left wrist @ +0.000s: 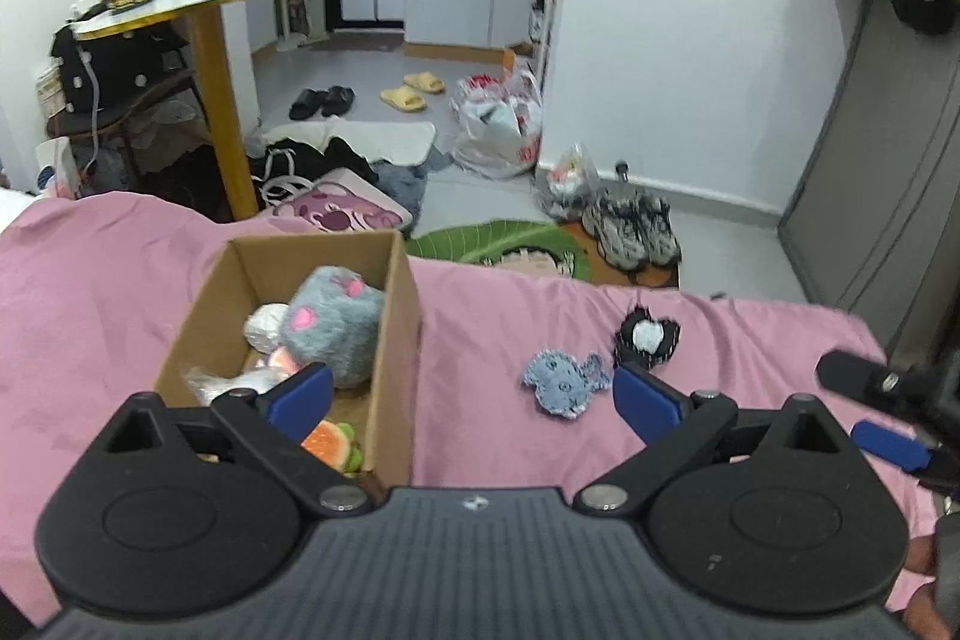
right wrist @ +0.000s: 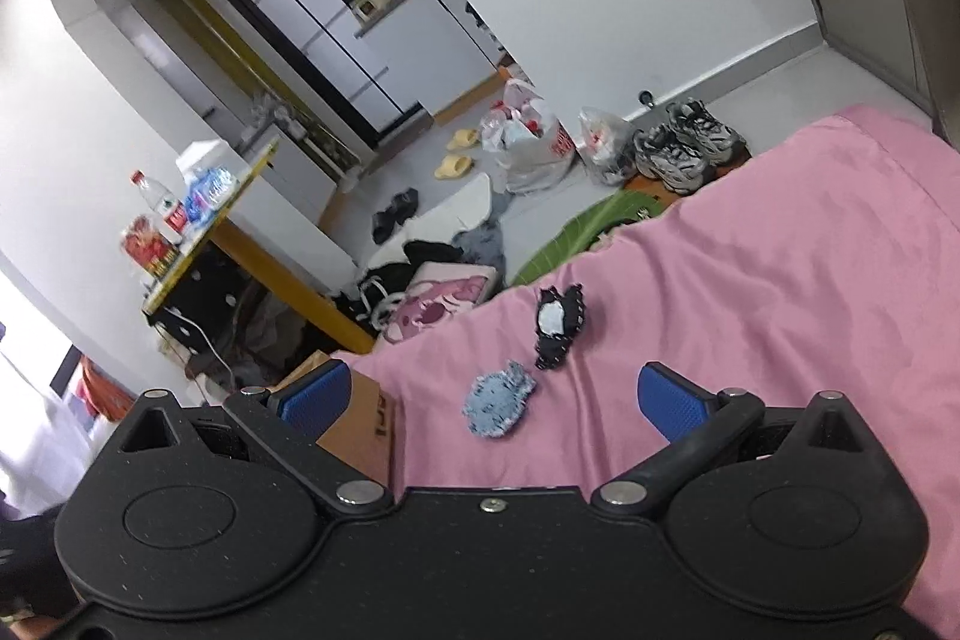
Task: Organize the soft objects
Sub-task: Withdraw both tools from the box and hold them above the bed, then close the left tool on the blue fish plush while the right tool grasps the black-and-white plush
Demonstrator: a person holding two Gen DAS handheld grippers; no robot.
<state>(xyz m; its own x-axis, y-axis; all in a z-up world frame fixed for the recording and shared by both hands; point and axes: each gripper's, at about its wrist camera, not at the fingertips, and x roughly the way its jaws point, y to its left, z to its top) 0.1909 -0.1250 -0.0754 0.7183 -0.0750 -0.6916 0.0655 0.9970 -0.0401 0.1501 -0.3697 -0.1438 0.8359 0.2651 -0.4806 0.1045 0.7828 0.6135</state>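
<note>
Plush whale (left wrist: 561, 383) between wide-spread left tongs (left wrist: 474, 400).

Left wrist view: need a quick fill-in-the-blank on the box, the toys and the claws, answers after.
1. The grey plush toy lies inside the cardboard ____.
2. The blue whale toy and the black toy lie on the ____ sheet, outside the box.
3. The left claw and the right claw are both ____ and hold nothing.

Answers: box; pink; open
</note>
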